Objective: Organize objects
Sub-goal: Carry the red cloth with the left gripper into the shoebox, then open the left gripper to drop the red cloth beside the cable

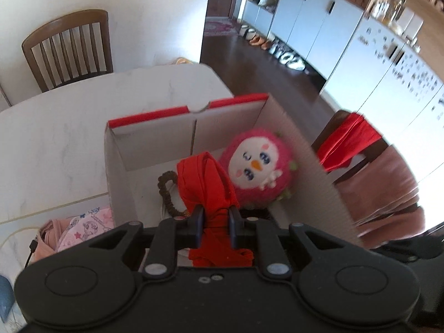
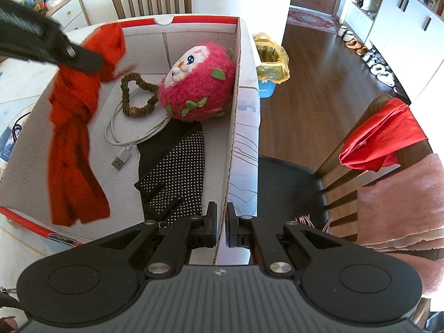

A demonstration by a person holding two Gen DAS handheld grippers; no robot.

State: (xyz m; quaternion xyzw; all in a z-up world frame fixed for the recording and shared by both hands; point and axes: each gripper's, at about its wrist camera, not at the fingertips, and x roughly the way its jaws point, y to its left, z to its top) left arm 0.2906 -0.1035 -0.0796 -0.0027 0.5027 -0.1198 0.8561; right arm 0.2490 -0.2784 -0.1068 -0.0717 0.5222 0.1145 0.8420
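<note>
In the left wrist view, a red cloth strip (image 1: 206, 183) is pinched between the closed fingers of the left gripper (image 1: 217, 222), with part of it bunched up ahead of the fingertips and its tail trailing back toward the gripper body at 6 o'clock. It is held above the open cardboard box (image 1: 155, 136), whose red-edged rim is seen at 12 o'clock on the white marble table (image 1: 55, 127). Inside the box, a pink plush bird (image 1: 258, 170) is seen at 2 o'clock from the gripper, and a brown bead bracelet (image 1: 166, 191) lies at 10 o'clock, partly hidden by the cloth. A pink patterned garment (image 1: 83, 227) lies on the table outside the box at 9 o'clock. In the right wrist view, the right gripper (image 2: 221, 226) is closed on the box's right side wall (image 2: 231, 138), one finger inside and one outside. The box interior holds the plush bird (image 2: 198, 83) at 12 o'clock, the bead bracelet (image 2: 137, 94) beside it, a white USB cable (image 2: 125, 136) coiled below, and a black dotted sock (image 2: 172, 172) nearest the gripper. The red cloth strip (image 2: 75, 138) hangs from the left gripper (image 2: 91, 59) at 10 o'clock, over the box's left side.
</note>
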